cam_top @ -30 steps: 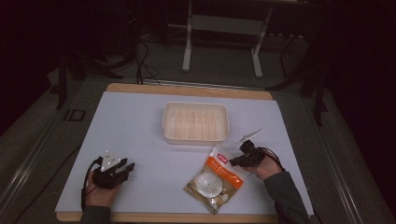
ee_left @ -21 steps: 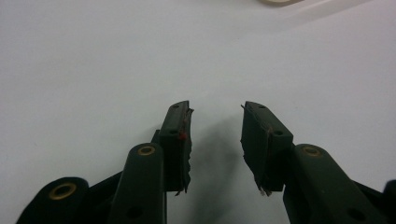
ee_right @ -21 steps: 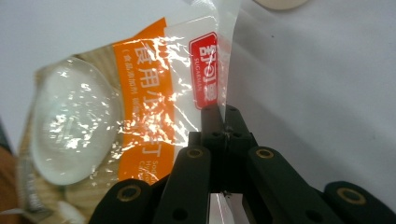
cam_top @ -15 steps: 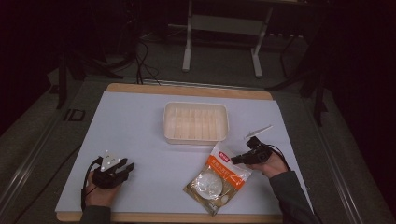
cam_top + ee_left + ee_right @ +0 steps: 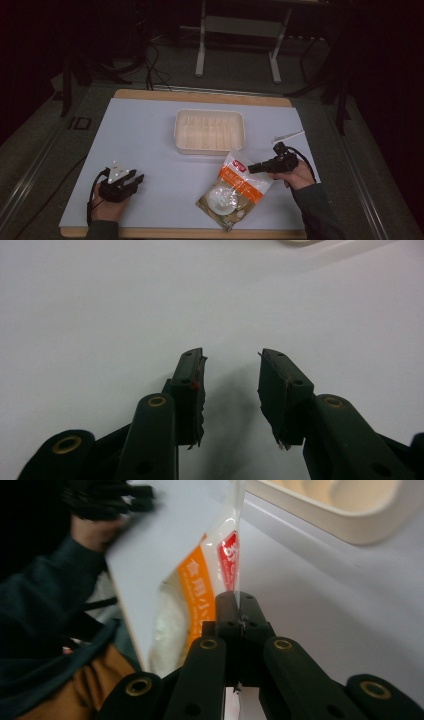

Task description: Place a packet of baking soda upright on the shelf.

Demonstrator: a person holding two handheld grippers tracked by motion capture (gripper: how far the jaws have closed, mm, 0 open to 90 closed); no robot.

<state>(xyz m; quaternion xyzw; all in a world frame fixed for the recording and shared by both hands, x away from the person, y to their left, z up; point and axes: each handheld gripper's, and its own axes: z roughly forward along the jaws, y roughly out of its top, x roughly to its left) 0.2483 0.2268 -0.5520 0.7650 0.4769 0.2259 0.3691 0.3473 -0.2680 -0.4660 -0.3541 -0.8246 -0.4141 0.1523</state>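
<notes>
Left gripper (image 5: 131, 179) parked low at bench (image 5: 150, 135) near-left corner, close to front edge; fingers (image 5: 192, 385) apart, nothing between, bare white surface ahead. Mid-bench, toward far side: shallow cream tray (image 5: 209, 131), apparently empty, ribbed floor. Just right of centre, near side: pouch (image 5: 234, 189), clear with orange and red print, white contents bulging, lying slantwise with lower end near front edge. Right gripper (image 5: 255, 168) at pouch's upper right edge; in right gripper view, fingers (image 5: 227, 611) together, clamped on thin clear seal strip of pouch (image 5: 200, 587), film standing up from the pinch. Far right, beyond that hand: small pale strip (image 5: 288, 135) lying close to right edge. Step in hand, by judgement: pouch gripped by its edge and being raised off bench, likely bound for tray. Next move calls for keeping pinch firm on slippery film, lifting until sagging lower end clears tray's near wall, then carrying away and leftward over rim. Open room ample across left half and between pouch and tray; tight spots only front edge under pouch and right edge by hand.
</notes>
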